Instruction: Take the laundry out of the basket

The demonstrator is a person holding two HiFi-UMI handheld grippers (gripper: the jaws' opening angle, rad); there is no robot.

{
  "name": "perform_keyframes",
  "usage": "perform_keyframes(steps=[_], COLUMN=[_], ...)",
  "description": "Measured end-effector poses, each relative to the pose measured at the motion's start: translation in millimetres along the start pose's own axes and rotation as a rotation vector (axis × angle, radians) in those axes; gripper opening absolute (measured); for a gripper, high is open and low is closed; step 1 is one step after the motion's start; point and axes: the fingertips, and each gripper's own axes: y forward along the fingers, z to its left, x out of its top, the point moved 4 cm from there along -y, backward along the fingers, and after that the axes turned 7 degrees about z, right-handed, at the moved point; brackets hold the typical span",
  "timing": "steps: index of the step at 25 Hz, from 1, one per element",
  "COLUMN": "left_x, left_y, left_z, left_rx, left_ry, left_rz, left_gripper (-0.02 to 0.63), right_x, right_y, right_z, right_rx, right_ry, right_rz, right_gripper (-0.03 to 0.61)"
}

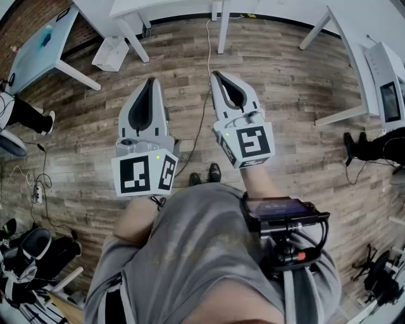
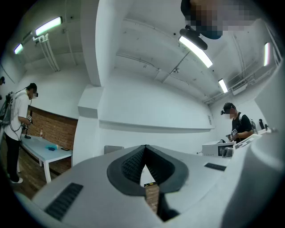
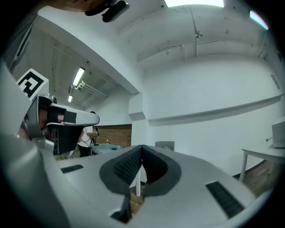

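Observation:
No basket and no laundry show in any view. In the head view my left gripper (image 1: 150,82) and my right gripper (image 1: 216,74) are held side by side at waist height over the wooden floor (image 1: 285,95), pointing forward. Both are shut, with nothing between their dark pads. The left gripper view looks up along its shut gripper (image 2: 145,147) at a white wall and ceiling lights. The right gripper view shows its gripper (image 3: 142,147) shut too, aimed at a white wall, with the left gripper's marker cube (image 3: 32,84) at the left edge.
White tables stand at the back (image 1: 158,7), the left (image 1: 38,47) and the right (image 1: 354,38). A white box (image 1: 110,53) sits on the floor at the back left, and a cable (image 1: 205,107) runs between the grippers. Other people stand at both sides (image 1: 25,117) (image 1: 367,145). A chair (image 1: 31,253) is at the lower left.

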Motion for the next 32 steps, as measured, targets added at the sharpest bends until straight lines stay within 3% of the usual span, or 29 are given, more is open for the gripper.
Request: perform_keyframes(steps=[11, 16, 25, 32], left_x=[-15.0, -22.7, -42.3, -33.4], left_y=[11.5, 5.1, 63.6, 107.0], left_z=[-19.1, -8.7, 47.0, 142.4], left_rx=[0.018, 0.039, 0.066, 0.073], left_ry=[-0.010, -0.028, -0.088, -0.107], left_rz=[0.024, 0.041, 0.034, 0.013], left_gripper=[0.008, 0.008, 0.008, 0.008], right_x=[-16.3, -21.4, -30.3, -8.1], right_y=[-6.1, -0.7, 69.7, 173.6], right_z=[-28.7, -22.0, -37.3, -14.7], right_rx=[0.006, 0.035, 0.055, 0.061], right_ry=[0.037, 0.065, 0.040, 0.010], right_rz=[0.004, 0.014, 0.055, 0.026], right_gripper=[0.009, 0.009, 0.009, 0.009])
